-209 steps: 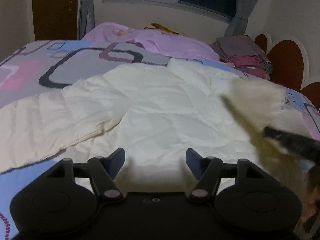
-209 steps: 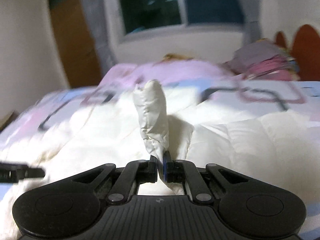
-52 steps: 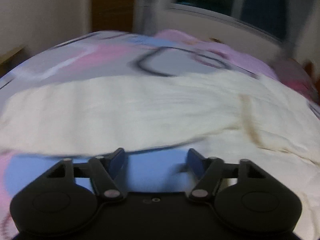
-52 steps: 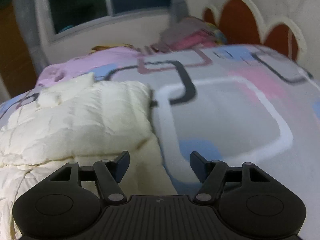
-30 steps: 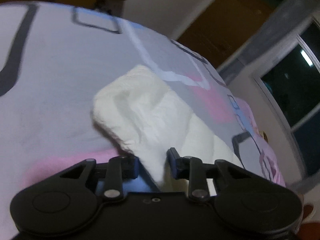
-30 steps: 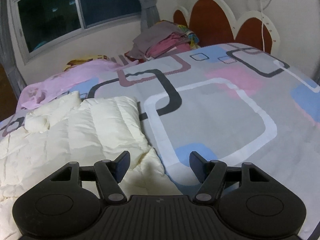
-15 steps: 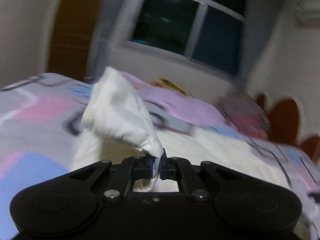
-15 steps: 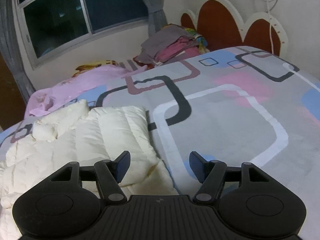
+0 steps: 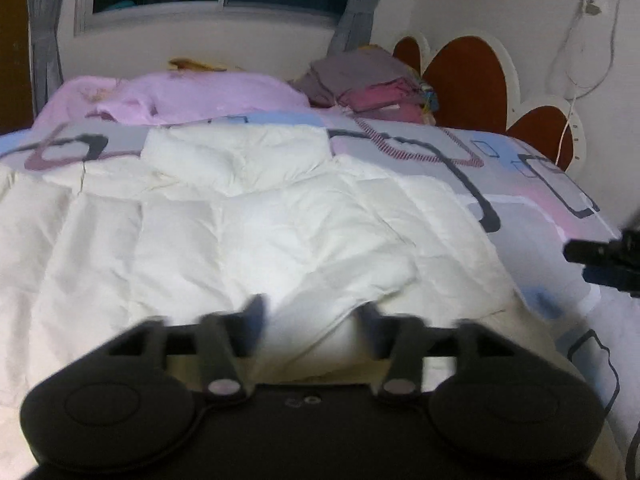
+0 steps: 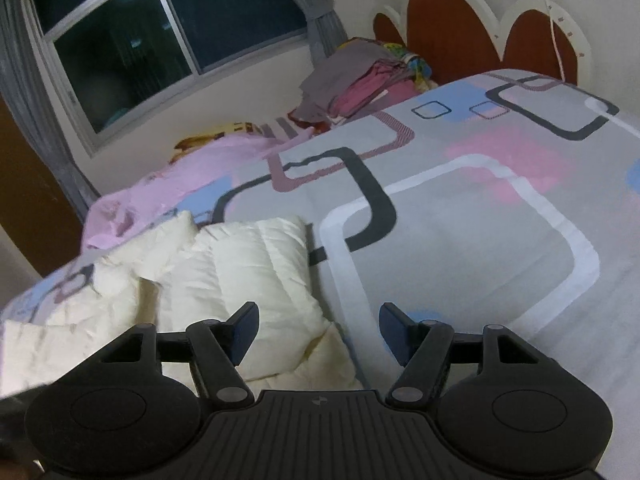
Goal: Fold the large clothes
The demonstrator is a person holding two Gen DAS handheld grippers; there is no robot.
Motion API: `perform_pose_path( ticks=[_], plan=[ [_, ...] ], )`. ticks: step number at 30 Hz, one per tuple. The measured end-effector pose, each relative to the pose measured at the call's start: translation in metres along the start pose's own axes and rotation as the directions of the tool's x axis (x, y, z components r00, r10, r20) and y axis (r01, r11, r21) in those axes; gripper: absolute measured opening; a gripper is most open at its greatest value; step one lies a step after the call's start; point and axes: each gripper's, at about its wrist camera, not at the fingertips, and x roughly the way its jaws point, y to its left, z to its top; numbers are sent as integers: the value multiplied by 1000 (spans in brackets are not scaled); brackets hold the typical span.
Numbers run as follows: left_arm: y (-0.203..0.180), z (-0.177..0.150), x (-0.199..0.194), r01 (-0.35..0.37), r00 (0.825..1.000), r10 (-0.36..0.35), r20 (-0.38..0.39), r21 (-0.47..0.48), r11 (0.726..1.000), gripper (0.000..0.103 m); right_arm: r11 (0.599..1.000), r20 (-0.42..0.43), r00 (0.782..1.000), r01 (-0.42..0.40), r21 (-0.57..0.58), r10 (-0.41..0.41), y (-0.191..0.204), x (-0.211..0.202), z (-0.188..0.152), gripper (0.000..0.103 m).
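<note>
A large cream puffy jacket (image 9: 256, 224) lies spread on the patterned bedsheet (image 9: 532, 196), with its sleeve folded over the body. My left gripper (image 9: 312, 316) is open and empty, just above the jacket's near edge; its fingers are blurred. In the right wrist view the jacket (image 10: 240, 272) lies at lower left. My right gripper (image 10: 318, 330) is open and empty, over the jacket's right edge and the bedsheet (image 10: 480, 232). The right gripper also shows at the right edge of the left wrist view (image 9: 608, 258).
A pink blanket (image 9: 180, 96) lies at the far side of the bed. A pile of grey and pink clothes (image 9: 368, 84) sits by the brown scalloped headboard (image 9: 468, 76). A dark window (image 10: 160, 44) with grey curtains is behind. A cord (image 9: 568, 120) hangs on the wall.
My left gripper held the jacket's sleeve, carried it over the body and has now let go and opened. My right gripper stayed open and tilted slightly.
</note>
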Motion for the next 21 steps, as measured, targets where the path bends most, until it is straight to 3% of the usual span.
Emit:
perform_pose_path(
  ticks=[1,5,8,9,10,13,17,18,20,21],
  plan=[
    [1,-3,-12,-5,999,5,46,5,1000,71,1000,-2,1000,-15,6,15,1,0,1,66],
    [34,-14,-59,-49,991,54,121,-44,998,71,992,-28,993,-116,50,118,12,9,4,66],
    [72,-22,-92,-132,977,147,153,-104,986,69,981,-55,980,-186,57,189,32,22,1,67],
    [87,-25,-102,-164,971,182,156,-125,979,69,978,-71,976,-204,50,207,42,28,-1,75],
    [105,-34,-113,-203,963,225,151,-147,968,69,974,-85,971,-222,38,224,52,34,-3,84],
    [146,-49,-121,-304,943,326,68,-217,928,64,964,-131,956,-263,19,264,78,50,-13,84],
    [175,-60,-103,-339,937,350,3,-247,908,59,958,-191,940,-284,30,284,100,70,-28,84],
    [178,-60,-97,-335,939,345,-3,-240,911,59,958,-206,936,-287,31,287,104,75,-31,83],
    [182,-57,-79,-329,943,331,-30,-227,917,56,961,-240,932,-277,13,272,115,85,-34,71],
    [183,-56,-70,-322,946,322,-37,-222,920,56,964,-258,931,-267,-4,257,120,90,-35,55]
  ],
)
